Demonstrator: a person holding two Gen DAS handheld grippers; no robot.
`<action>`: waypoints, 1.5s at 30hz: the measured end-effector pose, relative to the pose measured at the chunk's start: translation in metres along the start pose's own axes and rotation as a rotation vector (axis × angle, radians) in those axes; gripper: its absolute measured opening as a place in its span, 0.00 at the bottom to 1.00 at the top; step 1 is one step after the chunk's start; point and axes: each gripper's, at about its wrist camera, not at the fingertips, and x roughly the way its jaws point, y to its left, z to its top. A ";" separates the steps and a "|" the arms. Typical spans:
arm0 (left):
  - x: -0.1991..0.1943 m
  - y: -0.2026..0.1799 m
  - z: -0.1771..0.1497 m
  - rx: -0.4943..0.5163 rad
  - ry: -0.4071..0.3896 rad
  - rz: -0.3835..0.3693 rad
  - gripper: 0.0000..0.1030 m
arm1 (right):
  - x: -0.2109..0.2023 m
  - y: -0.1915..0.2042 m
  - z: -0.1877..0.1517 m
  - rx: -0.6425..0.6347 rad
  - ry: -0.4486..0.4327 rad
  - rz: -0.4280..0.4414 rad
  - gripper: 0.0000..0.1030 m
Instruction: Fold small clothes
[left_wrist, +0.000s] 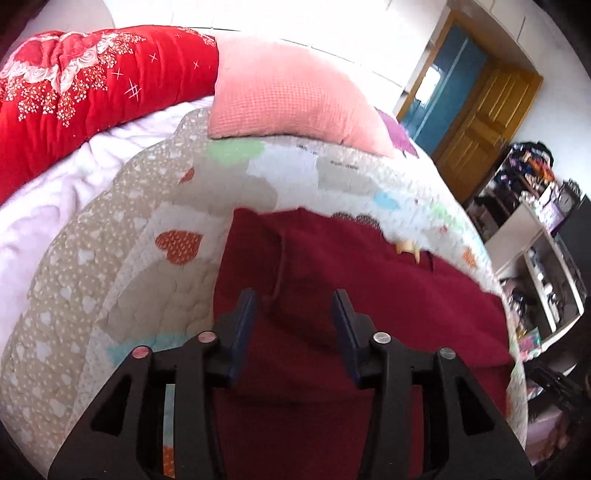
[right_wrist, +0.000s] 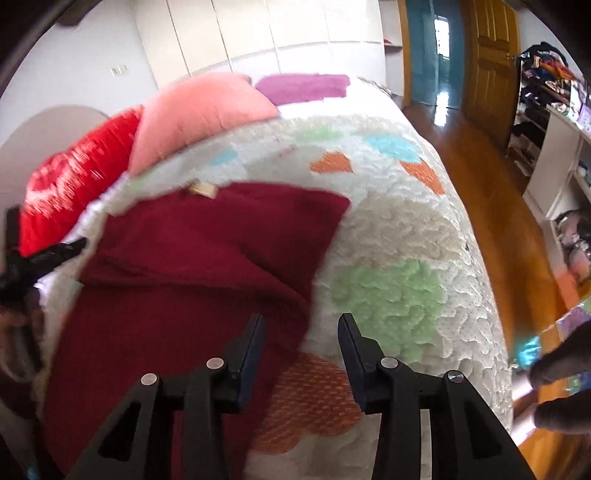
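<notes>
A dark red garment (left_wrist: 332, 280) lies spread on the quilted bed cover (left_wrist: 110, 258), with a fold ridge running down its left part. My left gripper (left_wrist: 295, 306) is open above the garment, empty. In the right wrist view the same garment (right_wrist: 192, 266) lies left of centre with a fold across it. My right gripper (right_wrist: 301, 328) is open and empty over the garment's right edge, where it meets the quilt (right_wrist: 388, 288). The left gripper (right_wrist: 55, 253) shows at the far left edge of the right wrist view.
A pink pillow (left_wrist: 288, 92) and a red floral blanket (left_wrist: 92, 85) lie at the head of the bed. A purple cloth (right_wrist: 303, 86) lies beyond the pillow. Wooden floor (right_wrist: 498, 221), a wooden door (right_wrist: 487, 59) and cluttered shelves (right_wrist: 546, 110) are to the right.
</notes>
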 end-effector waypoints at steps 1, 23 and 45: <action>0.003 -0.002 0.002 -0.006 0.010 0.000 0.41 | -0.007 0.003 0.005 0.011 -0.033 0.025 0.38; 0.033 -0.006 -0.009 0.014 0.039 0.087 0.55 | 0.072 -0.010 0.059 0.093 0.034 0.000 0.35; 0.005 -0.016 -0.023 0.097 0.020 0.128 0.55 | 0.037 0.005 0.008 0.032 0.051 -0.026 0.39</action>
